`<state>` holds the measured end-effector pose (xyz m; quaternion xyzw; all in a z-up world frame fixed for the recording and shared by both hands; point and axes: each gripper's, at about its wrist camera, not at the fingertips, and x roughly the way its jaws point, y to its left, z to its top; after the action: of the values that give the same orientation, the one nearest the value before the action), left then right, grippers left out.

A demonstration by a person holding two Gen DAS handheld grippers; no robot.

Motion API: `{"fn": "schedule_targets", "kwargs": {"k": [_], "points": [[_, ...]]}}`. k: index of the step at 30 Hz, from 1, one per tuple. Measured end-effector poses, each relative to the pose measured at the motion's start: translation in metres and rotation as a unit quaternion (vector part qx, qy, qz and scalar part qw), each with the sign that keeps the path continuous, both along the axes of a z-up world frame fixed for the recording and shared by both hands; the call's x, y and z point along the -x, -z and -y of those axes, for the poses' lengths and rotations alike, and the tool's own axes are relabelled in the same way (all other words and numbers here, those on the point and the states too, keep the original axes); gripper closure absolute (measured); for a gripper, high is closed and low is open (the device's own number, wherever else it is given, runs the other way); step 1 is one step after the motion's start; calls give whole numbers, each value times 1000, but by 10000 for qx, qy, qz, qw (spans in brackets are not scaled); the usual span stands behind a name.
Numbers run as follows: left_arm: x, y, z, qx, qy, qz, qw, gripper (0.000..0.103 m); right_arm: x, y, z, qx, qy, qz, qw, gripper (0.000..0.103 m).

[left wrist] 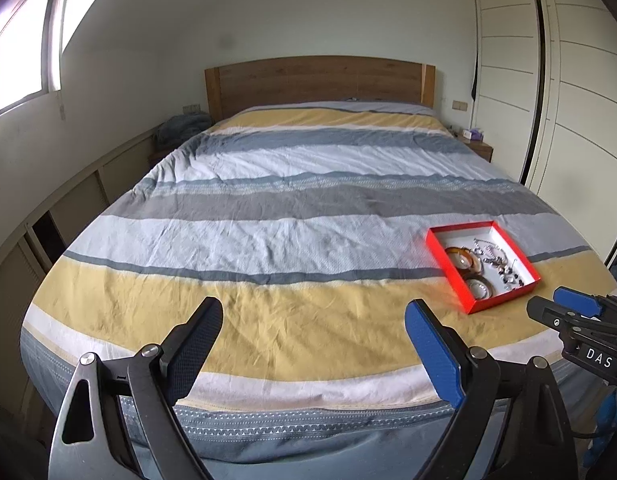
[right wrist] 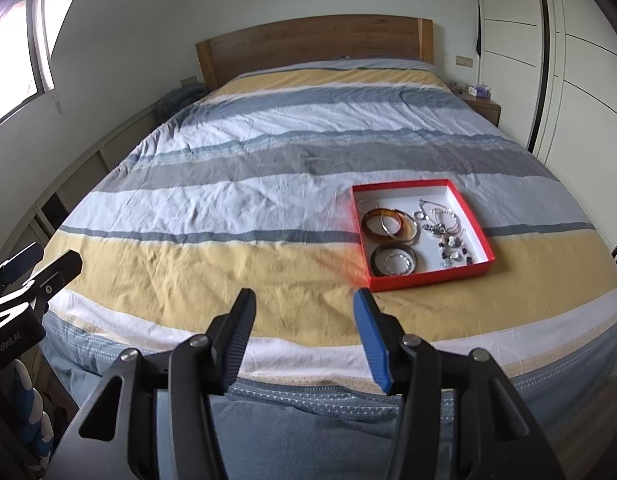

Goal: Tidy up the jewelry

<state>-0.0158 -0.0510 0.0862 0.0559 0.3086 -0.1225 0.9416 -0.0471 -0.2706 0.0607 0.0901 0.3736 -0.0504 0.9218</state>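
Bottom of the right wrist view: the right tool (right wrist: 304, 312) hangs over the foot of the bed (right wrist: 228, 184), jaws spread wide, nothing between them. The left tool (left wrist: 313, 322) fills the bottom of the left wrist view, jaws parted wide too, gripping nothing. Further in, right of centre, the red tray (right wrist: 468, 270) sits on the yellow stripe of the cover. Inside it: an amber bangle (right wrist: 372, 229) at left, a dark bangle (right wrist: 376, 266) nearer, tangled chains and beads (right wrist: 444, 228) at right. Far back, top of frame, the wooden headboard (right wrist: 308, 40).
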Motion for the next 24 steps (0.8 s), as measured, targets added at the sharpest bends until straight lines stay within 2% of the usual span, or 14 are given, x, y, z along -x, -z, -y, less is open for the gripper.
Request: {"fn": "schedule_targets", "kwargs": {"k": [24], "points": [[-18,38,3,-145,55,-496,9986,12,-15,31,5,-6,-56,-346,9994,54]]}}
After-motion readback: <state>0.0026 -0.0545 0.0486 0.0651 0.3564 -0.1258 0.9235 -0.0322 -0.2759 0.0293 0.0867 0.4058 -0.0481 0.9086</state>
